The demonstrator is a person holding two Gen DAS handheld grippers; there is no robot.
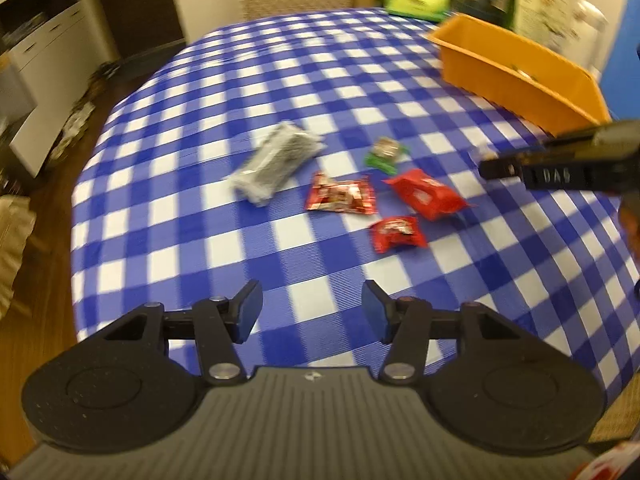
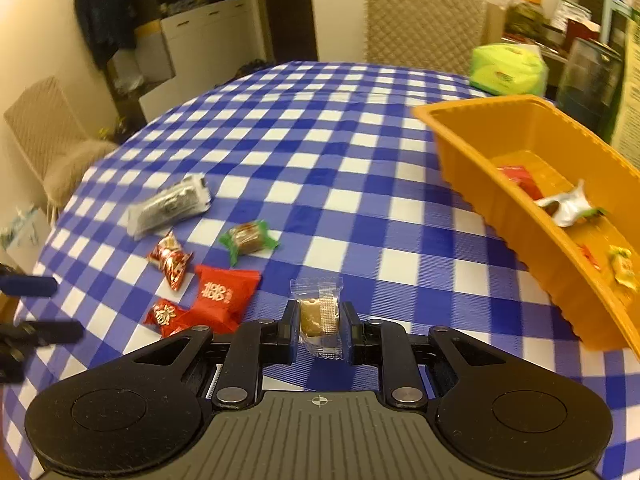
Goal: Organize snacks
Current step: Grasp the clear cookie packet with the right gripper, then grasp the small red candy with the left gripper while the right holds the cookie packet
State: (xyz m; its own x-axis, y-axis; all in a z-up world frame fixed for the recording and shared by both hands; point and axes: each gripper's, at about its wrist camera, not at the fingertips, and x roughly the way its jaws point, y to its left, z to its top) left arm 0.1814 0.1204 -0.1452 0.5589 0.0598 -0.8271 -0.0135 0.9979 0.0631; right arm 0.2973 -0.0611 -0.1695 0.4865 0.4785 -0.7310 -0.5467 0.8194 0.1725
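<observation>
Right gripper [image 2: 319,330]: clamped tight on a small clear-wrapped tan candy [image 2: 319,317], low centre of the right wrist view, wrapper sticking up past the pads.
Left gripper [image 1: 312,312]: jaws standing apart, nothing between the blue pads, bottom centre of its own view above the blue-and-white checked tablecloth [image 1: 320,80].
Orange plastic tray [image 2: 520,216]: right side of the right wrist view; inside it lie a white crumpled wrapper [image 2: 568,206], a red packet [image 2: 520,180] and a yellow sweet [image 2: 624,268].
Loose snacks, left of centre in the right wrist view: a long silver-and-black foil packet [image 2: 170,205] farthest up, a green-wrapped brown sweet [image 2: 247,240] beside it, a red-and-gold twist candy [image 2: 171,260] below.
Red pile: a big red pillow packet with white characters [image 2: 222,298] touching a smaller red packet [image 2: 166,316] at its lower left.
Background: a beige quilted chair [image 2: 424,24] behind the table, a lime-green pouch [image 2: 508,68] at upper right.
</observation>
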